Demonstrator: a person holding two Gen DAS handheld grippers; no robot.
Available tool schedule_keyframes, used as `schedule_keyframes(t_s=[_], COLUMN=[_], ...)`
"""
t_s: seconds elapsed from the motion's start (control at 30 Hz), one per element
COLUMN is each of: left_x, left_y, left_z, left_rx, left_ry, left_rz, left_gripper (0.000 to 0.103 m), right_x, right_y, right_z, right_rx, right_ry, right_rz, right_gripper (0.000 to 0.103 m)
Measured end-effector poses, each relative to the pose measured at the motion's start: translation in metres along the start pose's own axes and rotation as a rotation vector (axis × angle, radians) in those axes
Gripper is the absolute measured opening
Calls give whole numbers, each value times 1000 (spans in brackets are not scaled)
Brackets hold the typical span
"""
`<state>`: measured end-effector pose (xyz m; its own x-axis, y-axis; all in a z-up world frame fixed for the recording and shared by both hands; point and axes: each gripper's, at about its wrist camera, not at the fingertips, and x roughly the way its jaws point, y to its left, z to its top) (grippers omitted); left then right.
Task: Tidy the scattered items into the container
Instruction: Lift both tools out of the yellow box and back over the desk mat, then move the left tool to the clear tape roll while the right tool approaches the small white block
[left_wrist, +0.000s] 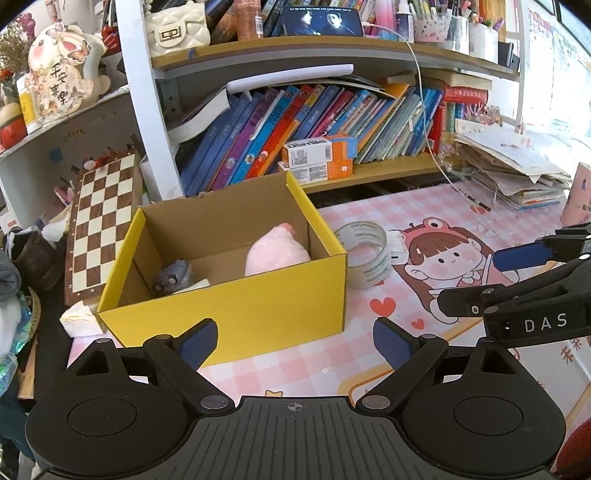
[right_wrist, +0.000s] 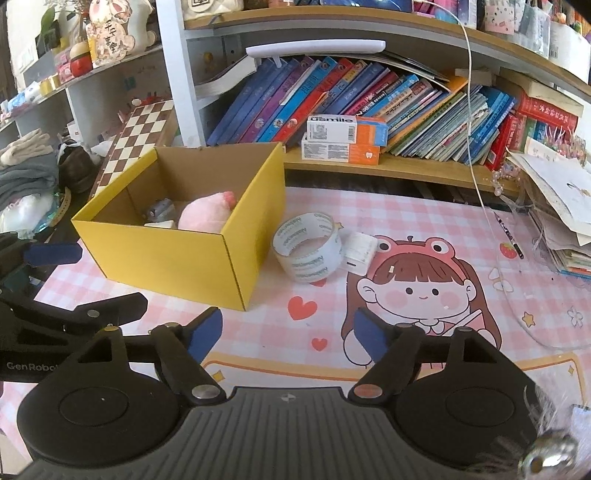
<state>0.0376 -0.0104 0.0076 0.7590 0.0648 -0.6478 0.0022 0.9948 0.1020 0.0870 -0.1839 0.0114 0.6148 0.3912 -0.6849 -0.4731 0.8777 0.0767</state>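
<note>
Both claws, left (left_wrist: 295, 343) & right (right_wrist: 288, 332), released; tape roll (right_wrist: 308, 251) beside box (right_wrist: 177, 254).

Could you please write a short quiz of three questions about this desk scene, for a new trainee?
1. True or false: the pink plush toy already lies inside the yellow box.
2. Which item stands on the mat right beside the box? A) tape roll B) chessboard C) marker pen
3. Fill the blank: both the left hand-held gripper and the right hand-held gripper are ____ and hold nothing.

Key: 1 true; 2 A; 3 open.
</note>
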Motion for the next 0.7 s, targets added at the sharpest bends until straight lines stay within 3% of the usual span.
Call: schedule_keyframes(t_s=[0.3, 0.7], left_x=[5, 16], left_y=[-13, -32], left_z=[5, 10], left_rx=[10, 34], left_ry=[6, 20], left_rz=[17, 19], left_gripper=[93, 93], right_x=[3, 8], right_y=[-18, -43], right_z=[1, 1], right_rx=[19, 28], right_ry=[-2, -14], right_rz=[-16, -40], right_gripper=[89, 90])
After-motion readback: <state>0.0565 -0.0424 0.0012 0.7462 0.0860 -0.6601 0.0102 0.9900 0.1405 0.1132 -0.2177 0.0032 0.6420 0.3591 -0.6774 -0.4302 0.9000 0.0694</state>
